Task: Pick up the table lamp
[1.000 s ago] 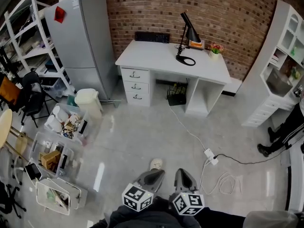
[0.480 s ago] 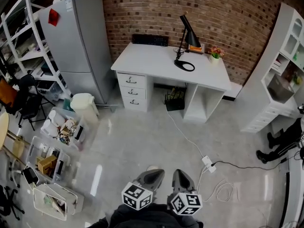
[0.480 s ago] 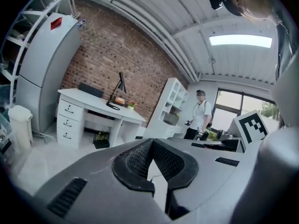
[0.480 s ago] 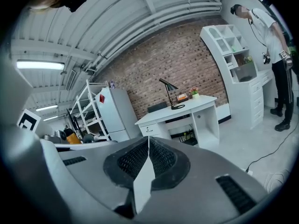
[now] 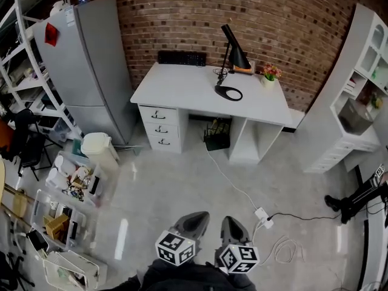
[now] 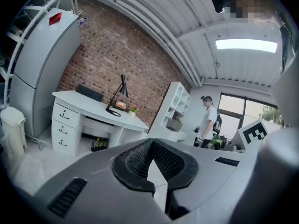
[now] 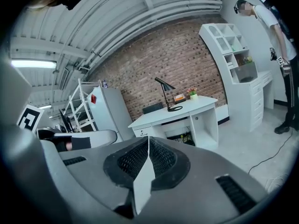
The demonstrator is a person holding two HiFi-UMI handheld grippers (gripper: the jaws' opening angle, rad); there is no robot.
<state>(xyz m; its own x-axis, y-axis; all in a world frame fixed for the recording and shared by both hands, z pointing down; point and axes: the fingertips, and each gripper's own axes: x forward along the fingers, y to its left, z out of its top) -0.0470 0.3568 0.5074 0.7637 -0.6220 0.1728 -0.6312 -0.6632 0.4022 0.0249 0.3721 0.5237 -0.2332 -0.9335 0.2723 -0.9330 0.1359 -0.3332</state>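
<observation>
Against the brick wall (image 5: 182, 17) far ahead, the black table lamp (image 5: 237, 56) stands upright on the white desk (image 5: 182, 86), right of its middle, near what looks like a small flower pot (image 5: 270, 73). Well apart from it, the left gripper (image 5: 200, 217) and right gripper (image 5: 230, 221) sit side by side over the floor, each pointing deskward with jaws pressed together on nothing.

Head view: high, steeply down, far from desk (image 5: 182, 86). Gripper views: low, near-level, toward same desk, table lamp (image 5: 236, 53).
</observation>
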